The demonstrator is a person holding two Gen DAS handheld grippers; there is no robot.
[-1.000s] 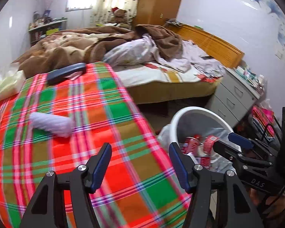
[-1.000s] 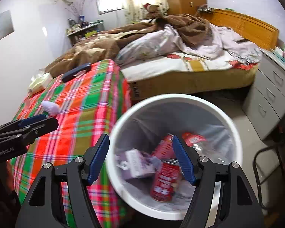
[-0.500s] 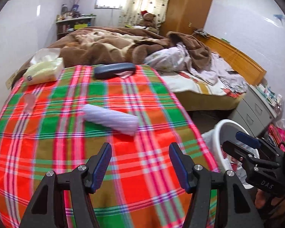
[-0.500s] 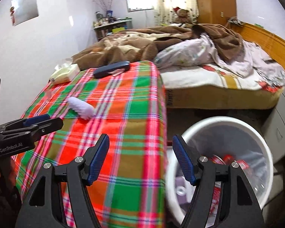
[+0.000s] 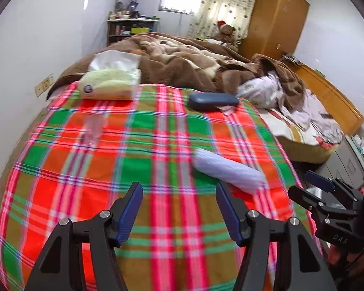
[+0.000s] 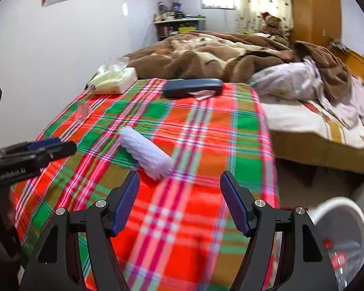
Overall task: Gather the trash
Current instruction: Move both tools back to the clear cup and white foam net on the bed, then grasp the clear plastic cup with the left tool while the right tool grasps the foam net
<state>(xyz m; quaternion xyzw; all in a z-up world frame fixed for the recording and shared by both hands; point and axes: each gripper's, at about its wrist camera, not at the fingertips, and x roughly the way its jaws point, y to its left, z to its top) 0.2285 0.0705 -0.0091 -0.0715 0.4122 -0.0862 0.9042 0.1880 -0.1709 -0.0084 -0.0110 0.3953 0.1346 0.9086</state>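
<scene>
A white ribbed roll (image 5: 227, 169) (image 6: 146, 151) lies on the plaid-covered table (image 5: 133, 165) (image 6: 206, 145). A clear crumpled plastic piece (image 5: 93, 127) (image 6: 83, 112) rests farther back on the left. My left gripper (image 5: 179, 209) hovers over the table's near part, open and empty, the roll just beyond its right finger. My right gripper (image 6: 179, 201) is also open and empty, with the roll just ahead of its left finger. The white trash bin (image 6: 339, 223) holding red cans shows at the lower right of the right wrist view. Each gripper appears at the other view's edge.
A tissue pack (image 5: 110, 82) (image 6: 114, 80) and a dark blue case (image 5: 212, 100) (image 6: 193, 87) lie at the table's far end. Behind is an unmade bed (image 5: 194, 60) with brown blankets. Grey drawers (image 5: 351, 162) stand on the right.
Both grippers swung left, away from the bin and over the plaid table. The roll came close in front of them. The bin slid out to the right; jaws kept their width.
</scene>
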